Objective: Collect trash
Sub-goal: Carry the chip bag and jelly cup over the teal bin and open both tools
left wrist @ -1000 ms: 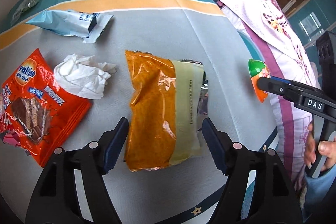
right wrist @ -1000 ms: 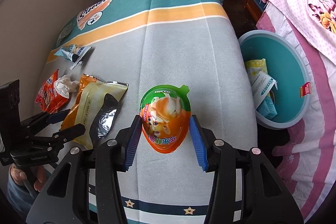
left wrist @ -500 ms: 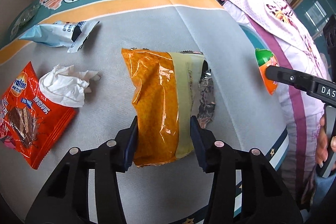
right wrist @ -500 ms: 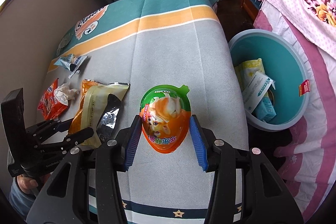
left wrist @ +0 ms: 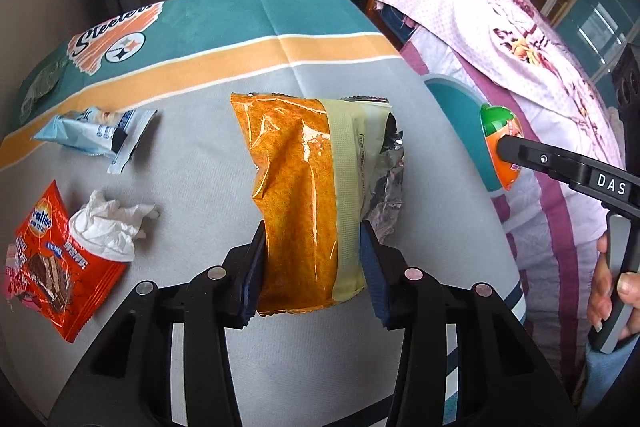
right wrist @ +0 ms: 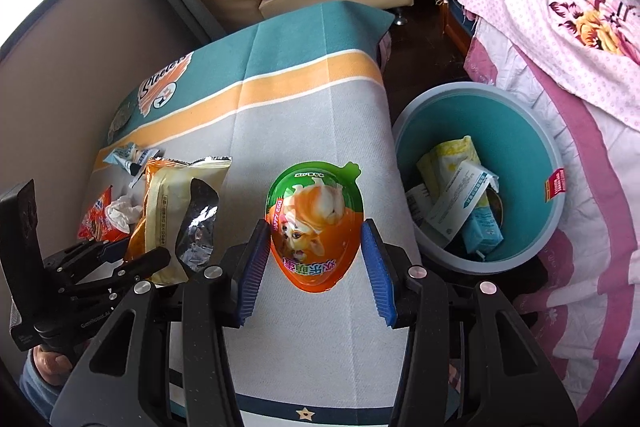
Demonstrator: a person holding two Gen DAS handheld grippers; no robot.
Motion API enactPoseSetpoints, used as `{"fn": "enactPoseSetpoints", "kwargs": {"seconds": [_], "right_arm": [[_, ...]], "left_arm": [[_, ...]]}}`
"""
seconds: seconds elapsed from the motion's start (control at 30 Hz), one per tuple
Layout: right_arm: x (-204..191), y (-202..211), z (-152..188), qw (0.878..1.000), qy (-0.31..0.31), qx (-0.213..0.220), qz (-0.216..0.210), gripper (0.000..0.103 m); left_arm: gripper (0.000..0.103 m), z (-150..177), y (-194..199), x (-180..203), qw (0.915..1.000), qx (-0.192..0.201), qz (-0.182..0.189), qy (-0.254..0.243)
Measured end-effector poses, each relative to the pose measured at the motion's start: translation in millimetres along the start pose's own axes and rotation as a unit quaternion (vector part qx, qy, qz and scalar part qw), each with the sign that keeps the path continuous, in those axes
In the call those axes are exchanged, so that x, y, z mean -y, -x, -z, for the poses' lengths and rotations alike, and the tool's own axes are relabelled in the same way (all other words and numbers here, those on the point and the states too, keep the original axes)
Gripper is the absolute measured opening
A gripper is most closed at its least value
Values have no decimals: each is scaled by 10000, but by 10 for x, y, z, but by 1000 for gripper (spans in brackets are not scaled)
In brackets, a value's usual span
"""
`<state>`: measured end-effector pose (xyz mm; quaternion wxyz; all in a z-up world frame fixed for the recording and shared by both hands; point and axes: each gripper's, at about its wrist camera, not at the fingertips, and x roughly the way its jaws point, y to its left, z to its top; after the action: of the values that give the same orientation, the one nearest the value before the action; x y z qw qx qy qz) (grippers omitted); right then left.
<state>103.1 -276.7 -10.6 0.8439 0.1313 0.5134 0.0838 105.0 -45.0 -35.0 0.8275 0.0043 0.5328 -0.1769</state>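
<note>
Two jaws pairs pinch trash: left gripper [left wrist: 312, 259] an orange bag [left wrist: 296, 195], right gripper [right wrist: 316, 251] a "HAPPY EGG" pack [right wrist: 316, 223].

Table w/ grey, orange & teal cloth [left wrist: 224, 163]. On it: red wafer wrapper [left wrist: 52, 259] at 9 o'clock, crumpled tissue [left wrist: 110, 227] overlapping it, blue wrapper [left wrist: 96, 135] at 10.

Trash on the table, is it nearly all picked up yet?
Partway. A few packets already lie in the teal bin. The left gripper has just closed on the orange snack bag, and the right gripper holds the egg-shaped packet. Still on the table: the blue wrapper, the crumpled tissue and the red wrapper.
</note>
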Motion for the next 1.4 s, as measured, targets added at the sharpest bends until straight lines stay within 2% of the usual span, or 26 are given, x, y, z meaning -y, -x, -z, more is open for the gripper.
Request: {"fn": "enactPoseSetpoints", "kwargs": {"seconds": [0.2,0.43,0.77,1.17,1.23,1.37,1.4], "right_arm": [[393,266,-166,9988,-224,410,152,45],[998,548,-263,9942,-644,750,418,45],[1507,525,-302,9903,-1031,755,546,45],[1749,456,-392,9884,-1154,642,752,45],[1779,450,-405,9878,-1182,631,792,45],[1801,404,-419,9874,-1200,570,856,45],[1798,391,-421,9875,-1194,550,870,45]], "left_arm": [[45,-318,-39,418,9995,130,131,-268],[45,-649,-246,1091,9964,121,386,-739],[46,-860,-679,1714,9923,-163,562,-1091],[47,-1005,-1086,1990,9887,-439,740,-1229],[48,-1020,-1139,2007,9885,-473,745,-1224],[62,-1050,-1173,2003,9899,-412,709,-1158],[68,-1055,-1170,1995,9901,-376,710,-1151]]}}
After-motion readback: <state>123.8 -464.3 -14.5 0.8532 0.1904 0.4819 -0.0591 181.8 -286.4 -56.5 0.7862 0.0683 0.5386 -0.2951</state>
